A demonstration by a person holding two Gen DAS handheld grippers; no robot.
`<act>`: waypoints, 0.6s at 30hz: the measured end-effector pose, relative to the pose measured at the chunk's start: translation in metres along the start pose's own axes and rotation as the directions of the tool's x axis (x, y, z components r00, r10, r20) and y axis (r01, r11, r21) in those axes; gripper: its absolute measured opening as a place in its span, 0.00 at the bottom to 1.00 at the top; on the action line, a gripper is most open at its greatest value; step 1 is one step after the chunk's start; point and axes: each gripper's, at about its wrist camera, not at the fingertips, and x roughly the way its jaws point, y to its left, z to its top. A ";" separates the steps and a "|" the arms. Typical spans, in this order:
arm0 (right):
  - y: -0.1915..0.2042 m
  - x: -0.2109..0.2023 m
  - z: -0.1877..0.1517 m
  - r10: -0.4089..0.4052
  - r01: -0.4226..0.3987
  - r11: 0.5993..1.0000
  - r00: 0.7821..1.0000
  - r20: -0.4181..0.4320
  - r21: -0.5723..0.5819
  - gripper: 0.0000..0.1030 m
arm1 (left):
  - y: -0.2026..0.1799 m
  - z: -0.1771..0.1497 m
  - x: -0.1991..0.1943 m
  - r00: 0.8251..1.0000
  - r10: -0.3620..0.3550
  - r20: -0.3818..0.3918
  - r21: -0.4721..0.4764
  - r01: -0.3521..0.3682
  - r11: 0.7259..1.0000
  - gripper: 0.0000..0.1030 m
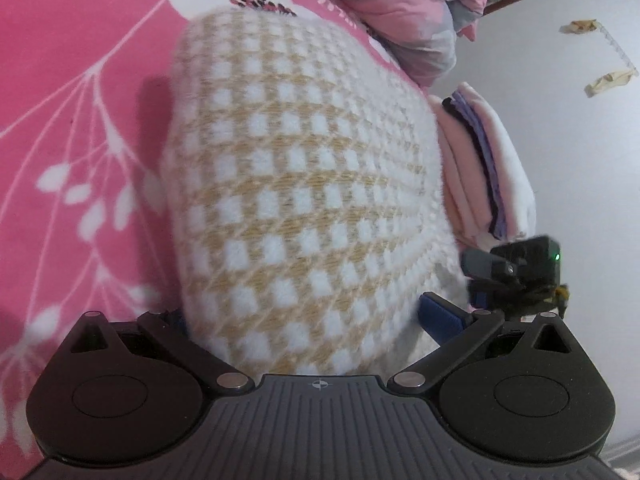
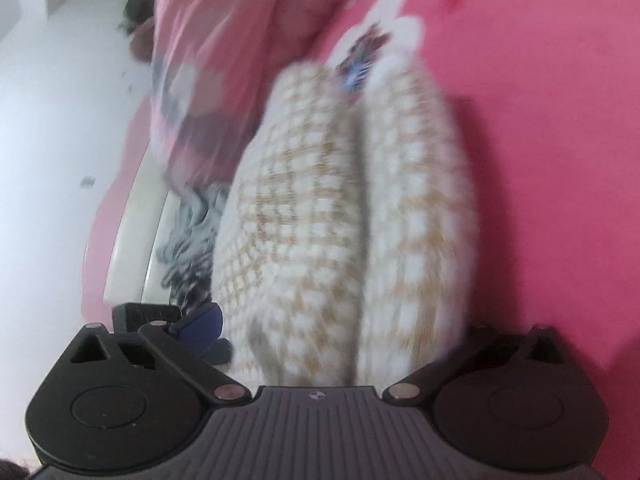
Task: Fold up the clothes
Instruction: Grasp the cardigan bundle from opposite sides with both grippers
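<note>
Left wrist view: the left gripper (image 1: pixel 304 316) has its jaws spread wide around the near edge of a folded, fuzzy white-and-tan checked sweater (image 1: pixel 296 184), which fills the gap between them. Just beyond its right finger sits the right gripper (image 1: pixel 472 280). In the right wrist view, the right gripper (image 2: pixel 340 332) is likewise spread wide, with the blurred sweater (image 2: pixel 340 220) bulging in two folds between its jaws; whether either tool pinches cloth, I cannot tell. The sweater lies on a pink floral bedsheet (image 1: pixel 80 120). Further right is a stack of folded clothes (image 1: pixel 484 168), then a white wall (image 1: pixel 568 140). Ahead lies a rumpled pink quilt (image 1: pixel 404 4).
</note>
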 end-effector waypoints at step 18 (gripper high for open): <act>0.120 -0.135 -0.014 -0.095 0.176 0.945 0.954 0.284 -0.275 0.65 | -0.160 0.016 -0.026 0.978 -0.205 0.029 0.180 0.197 0.964 1.00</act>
